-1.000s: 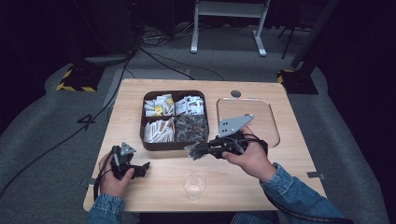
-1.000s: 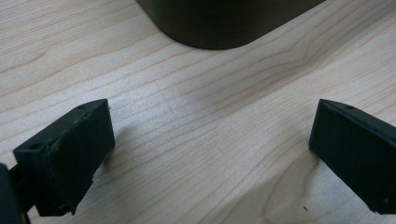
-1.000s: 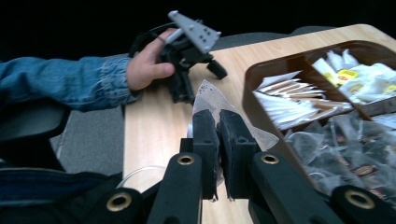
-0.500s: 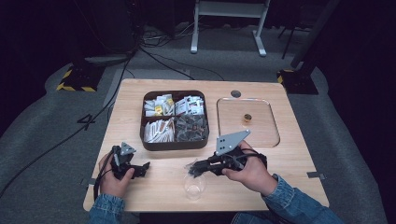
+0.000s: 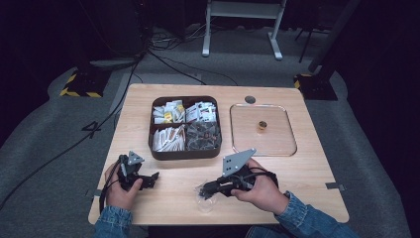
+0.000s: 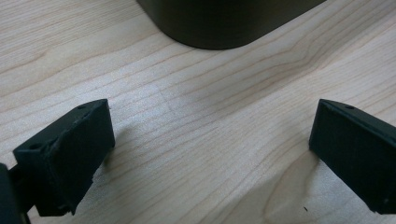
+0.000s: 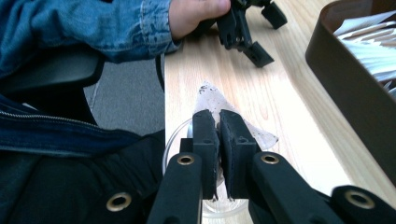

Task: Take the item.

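Observation:
My right gripper (image 7: pixel 218 116) is shut on a clear plastic packet (image 7: pixel 208 95) flecked with dark grains. It holds the packet just above a clear glass (image 7: pixel 215 208) near the table's front edge. From above, the right gripper (image 5: pixel 204 190) points left over the glass (image 5: pixel 204 204). My left gripper (image 5: pixel 150 179) rests on the wood at the front left. Its jaws stand wide apart with nothing between them. In its own view the left gripper (image 6: pixel 210 126) faces a corner of the dark compartment tray (image 6: pixel 224 23).
The dark tray (image 5: pixel 185 154) of sachets and packets sits mid-table. A clear shallow tray (image 5: pixel 285 148) to its right holds a small brown object (image 5: pixel 262 125). The person's denim sleeve (image 7: pixel 88 28) and left hand lie beyond the glass. Bare wood separates the two grippers.
My right gripper has carried the packet from the dark tray's front edge toward the person and left, ending over the glass. The left gripper has stayed put.

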